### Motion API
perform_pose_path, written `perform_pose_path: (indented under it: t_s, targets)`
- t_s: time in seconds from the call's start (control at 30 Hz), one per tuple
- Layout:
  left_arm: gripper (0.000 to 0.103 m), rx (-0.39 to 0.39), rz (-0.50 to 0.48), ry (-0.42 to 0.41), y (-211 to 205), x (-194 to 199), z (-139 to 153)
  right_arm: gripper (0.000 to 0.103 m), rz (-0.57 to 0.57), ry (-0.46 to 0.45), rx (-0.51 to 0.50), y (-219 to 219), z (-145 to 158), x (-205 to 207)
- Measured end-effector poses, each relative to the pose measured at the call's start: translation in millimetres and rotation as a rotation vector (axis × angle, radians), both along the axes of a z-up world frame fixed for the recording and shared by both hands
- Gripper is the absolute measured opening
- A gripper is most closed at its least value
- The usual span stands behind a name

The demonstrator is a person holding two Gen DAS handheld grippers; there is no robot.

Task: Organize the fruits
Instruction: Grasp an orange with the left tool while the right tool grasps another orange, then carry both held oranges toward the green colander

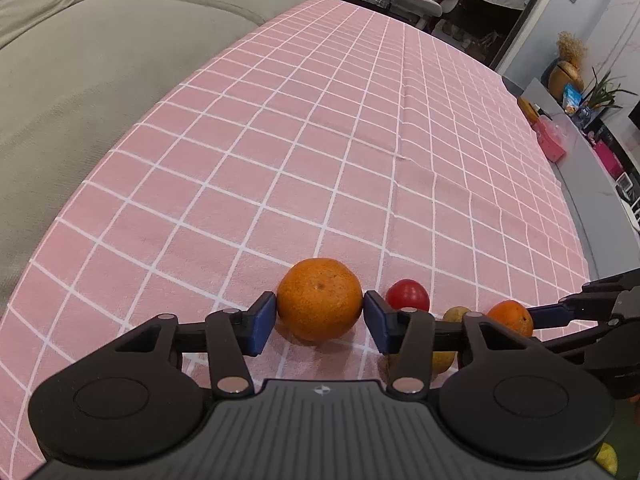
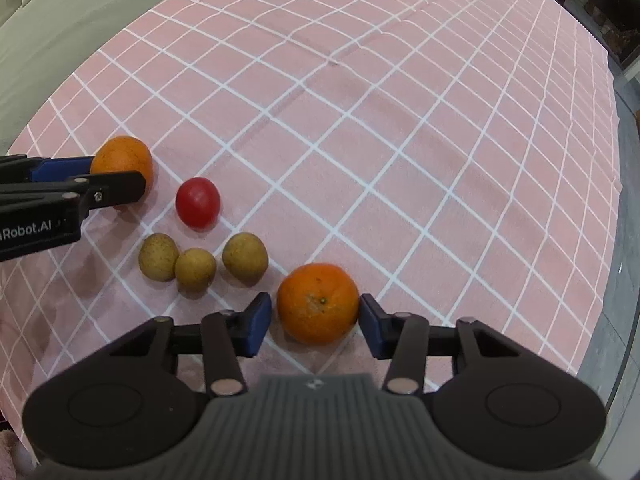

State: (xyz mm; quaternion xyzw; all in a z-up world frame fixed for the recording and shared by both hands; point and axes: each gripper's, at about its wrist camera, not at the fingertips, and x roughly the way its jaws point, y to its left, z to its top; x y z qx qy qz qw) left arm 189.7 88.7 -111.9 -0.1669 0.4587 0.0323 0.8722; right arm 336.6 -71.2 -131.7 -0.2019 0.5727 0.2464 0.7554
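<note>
Left wrist: left gripper (image 1: pixel 320 318) is clasping an orange (image 1: pixel 319 299) at its equator; right gripper (image 2: pixel 316 316) is bracketing another orange (image 2: pixel 318 302), right pad touching, left pad apart. Likely firm, light, roll-prone.

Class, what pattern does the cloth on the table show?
The tablecloth is pink with a white grid of lines, clearest in the right wrist view.
</note>
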Motion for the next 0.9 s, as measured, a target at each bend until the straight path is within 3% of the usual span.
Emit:
perform_pose_path:
  t_s: [0.43, 0.53, 0.67, 0.9]
  targets:
    - [0.051, 0.053, -0.020, -0.021, -4.4, -1.4, 16.3, 0.039, -0.030, -0.046, -0.001, -0.3, 9.3, -6.4]
    - [0.051, 0.013, -0.007, -0.037, -0.3, -5.0, 26.4, 0.039, -0.035, -0.077, 0.006, 0.4, 21.5, -12.8]
    - [0.051, 0.019, -0.028, -0.067, -4.4, -9.9, 42.4, 0.039, -0.039, -0.127, 0.027, 2.0, 43.2, -24.0]
    - [0.051, -0.006, -0.068, -0.103, -14.1, -22.3, 78.3, 0.039, -0.116, -0.130, 0.174, -6.5, 85.9, -44.6]
